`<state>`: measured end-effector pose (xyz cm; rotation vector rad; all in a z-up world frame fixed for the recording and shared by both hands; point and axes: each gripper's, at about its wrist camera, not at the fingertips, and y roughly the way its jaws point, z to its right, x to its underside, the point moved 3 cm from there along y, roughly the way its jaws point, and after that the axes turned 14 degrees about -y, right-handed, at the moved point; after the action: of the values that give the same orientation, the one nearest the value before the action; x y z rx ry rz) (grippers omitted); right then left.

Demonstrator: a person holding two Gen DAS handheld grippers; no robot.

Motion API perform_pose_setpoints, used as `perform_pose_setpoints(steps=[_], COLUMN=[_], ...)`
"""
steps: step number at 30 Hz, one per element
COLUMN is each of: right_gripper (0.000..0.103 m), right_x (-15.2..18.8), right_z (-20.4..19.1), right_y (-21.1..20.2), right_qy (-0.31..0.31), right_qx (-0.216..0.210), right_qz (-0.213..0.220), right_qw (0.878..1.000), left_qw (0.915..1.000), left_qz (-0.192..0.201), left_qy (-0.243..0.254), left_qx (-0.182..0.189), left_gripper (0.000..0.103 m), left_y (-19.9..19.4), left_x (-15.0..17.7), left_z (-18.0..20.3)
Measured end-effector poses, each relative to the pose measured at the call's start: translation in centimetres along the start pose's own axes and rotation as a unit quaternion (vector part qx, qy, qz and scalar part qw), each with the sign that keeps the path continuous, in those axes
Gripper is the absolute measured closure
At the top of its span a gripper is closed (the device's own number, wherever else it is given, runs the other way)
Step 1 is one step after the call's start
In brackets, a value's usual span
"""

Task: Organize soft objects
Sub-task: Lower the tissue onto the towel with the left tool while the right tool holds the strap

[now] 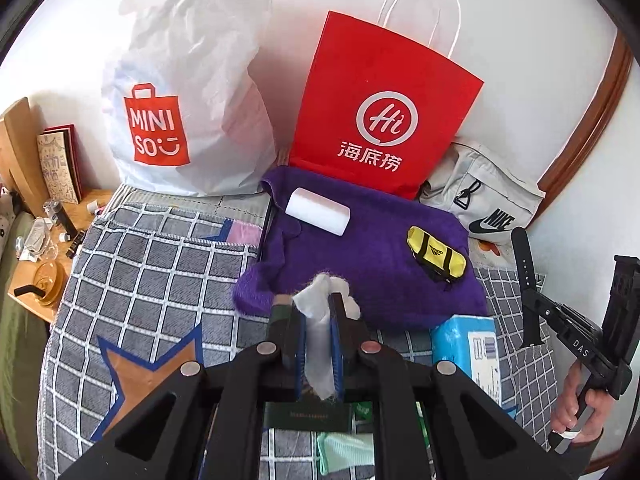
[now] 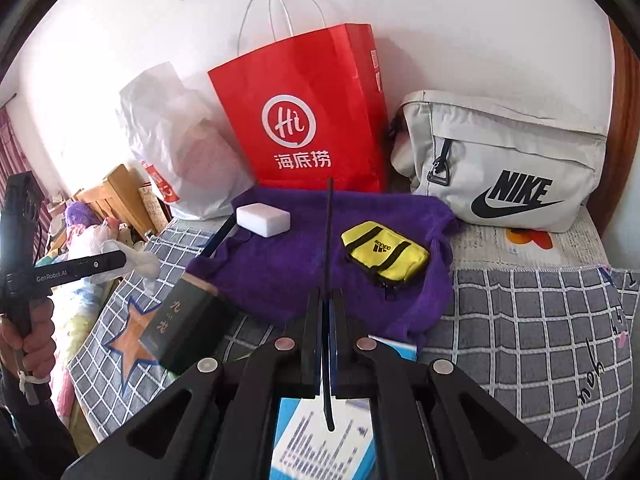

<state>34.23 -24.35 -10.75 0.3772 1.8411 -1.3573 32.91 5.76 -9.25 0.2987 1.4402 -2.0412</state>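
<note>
Purple fuzzy sweater [image 2: 320, 264] lay on checked bedspread [image 2: 520, 320]; white foam block [image 2: 263, 219] and yellow zip pouch [image 2: 384, 255] sat on it. Red paper bag [image 2: 304, 120] stood behind, grey sling bag [image 2: 504, 160] to its right.

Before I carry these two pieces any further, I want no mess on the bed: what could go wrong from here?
1. The white tissue flops loosely out of the left tool; it might snag or tear.
2. The thin black strap in the right tool sticks out long over the purple towel; swinging it could knock the white block or yellow pouch.
</note>
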Motion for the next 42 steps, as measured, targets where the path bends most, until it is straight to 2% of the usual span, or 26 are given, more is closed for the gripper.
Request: perform_pose_setpoints(steps=[12,29,42], right_gripper=[0.101,0.101,0.099], right_x=[-2.2,-0.8,0.6], right_z=[2.1,4.9,6.6], right_y=[5.3,11.7,13.4], right_qy=[0.004,0.019,0.037], right_qx=[0.004,0.004,-0.013], right_qz=[-0.018,-0.07,-0.087], right_qw=[1.0,0.997,0.995], left_qw=[0.9998,0.999,0.996], left_qz=[-0.016,-0.044,-0.087], left_qy=[0.001,0.008,0.009], left_qx=[0.007,0.008,0.019], left_gripper=[0.092,0.092,0.092], left_y=[4.3,9.3,14.1], left_x=[-2.6,-3.9,-4.2], left_z=[0.5,0.8,2.0])
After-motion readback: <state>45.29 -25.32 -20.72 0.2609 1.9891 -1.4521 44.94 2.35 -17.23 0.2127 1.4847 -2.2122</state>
